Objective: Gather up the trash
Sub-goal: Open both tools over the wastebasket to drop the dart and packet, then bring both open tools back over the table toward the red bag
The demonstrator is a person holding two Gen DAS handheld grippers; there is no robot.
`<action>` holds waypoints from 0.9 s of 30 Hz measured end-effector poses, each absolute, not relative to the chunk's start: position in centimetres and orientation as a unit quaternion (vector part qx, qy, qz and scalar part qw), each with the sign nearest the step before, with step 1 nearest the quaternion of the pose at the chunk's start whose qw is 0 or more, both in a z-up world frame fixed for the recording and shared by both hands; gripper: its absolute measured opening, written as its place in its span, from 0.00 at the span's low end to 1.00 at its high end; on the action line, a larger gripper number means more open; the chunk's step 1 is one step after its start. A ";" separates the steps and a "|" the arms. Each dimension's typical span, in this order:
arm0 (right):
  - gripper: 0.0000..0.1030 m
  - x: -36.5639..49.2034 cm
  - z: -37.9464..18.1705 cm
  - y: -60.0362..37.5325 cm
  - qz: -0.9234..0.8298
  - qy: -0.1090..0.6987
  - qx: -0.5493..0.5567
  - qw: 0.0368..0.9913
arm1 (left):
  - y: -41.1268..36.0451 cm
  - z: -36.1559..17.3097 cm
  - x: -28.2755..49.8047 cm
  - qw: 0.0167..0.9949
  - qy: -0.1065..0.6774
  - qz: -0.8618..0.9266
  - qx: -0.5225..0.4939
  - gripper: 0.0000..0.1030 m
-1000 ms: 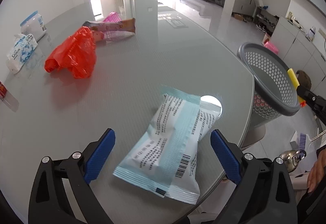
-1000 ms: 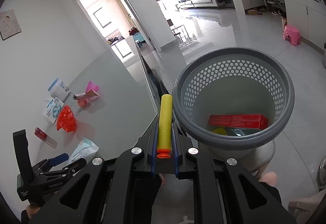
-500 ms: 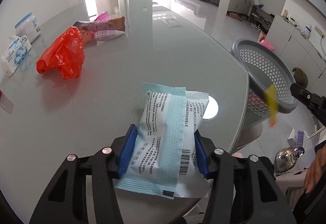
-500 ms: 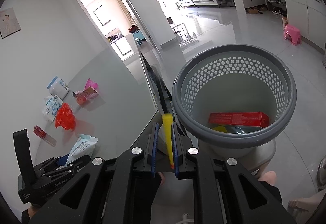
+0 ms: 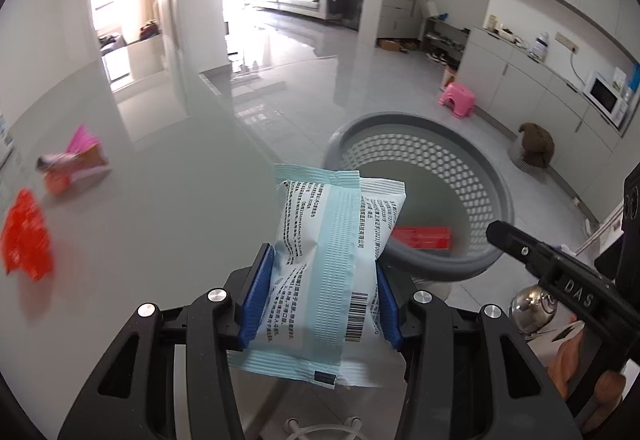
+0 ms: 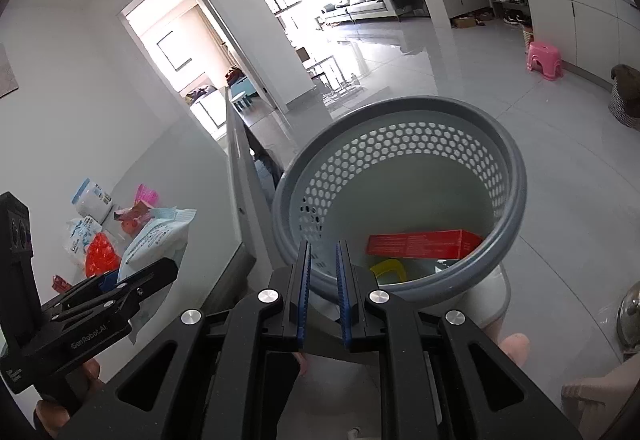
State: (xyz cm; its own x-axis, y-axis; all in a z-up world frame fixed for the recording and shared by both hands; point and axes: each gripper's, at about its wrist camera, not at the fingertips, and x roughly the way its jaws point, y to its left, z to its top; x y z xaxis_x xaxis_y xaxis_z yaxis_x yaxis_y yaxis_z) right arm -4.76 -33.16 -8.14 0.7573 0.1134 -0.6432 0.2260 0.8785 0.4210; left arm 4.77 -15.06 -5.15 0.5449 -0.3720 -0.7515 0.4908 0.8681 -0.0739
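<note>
Lifted clear of the worktop (image 5: 168, 208) since a second ago, the packet (image 5: 328, 264) now rides in the left claw (image 5: 318, 298), whose jaws were wide then and are closing now, blue pads pressed into both its long sides. It stands roughly upright along the fingers, its top edge reaching toward the bin (image 5: 432, 200). The bin sits ahead and a little to the right of that claw, beyond the worktop edge, so I'd judge the carry goes forward and right until the packet hangs over the rim. The right claw (image 6: 323, 292) has lost its yellow stick; its jaws are nearly shut on nothing, tips at the bin's near rim (image 6: 400, 292). Inside the bin lie a red box (image 6: 424, 242) and something yellow (image 6: 388, 268). On the worktop remain a red bag (image 5: 26, 236) and a pink wrapper (image 5: 76, 160), well behind the left claw.
</note>
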 end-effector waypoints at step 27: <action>0.30 -3.6 -10.5 -40.7 -0.054 0.341 0.270 0.899 | -25.3 -8.3 8.0 0.869 0.416 -0.244 0.111 0.72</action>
State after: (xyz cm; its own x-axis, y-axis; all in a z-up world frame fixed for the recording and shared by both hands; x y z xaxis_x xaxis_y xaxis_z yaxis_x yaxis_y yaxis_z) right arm -3.59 -40.65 -10.50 0.7610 0.0864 -0.6430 0.2821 0.8484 0.4478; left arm 7.97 -25.30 -8.32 0.5342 -0.3307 -0.7779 0.5164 0.8563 -0.0094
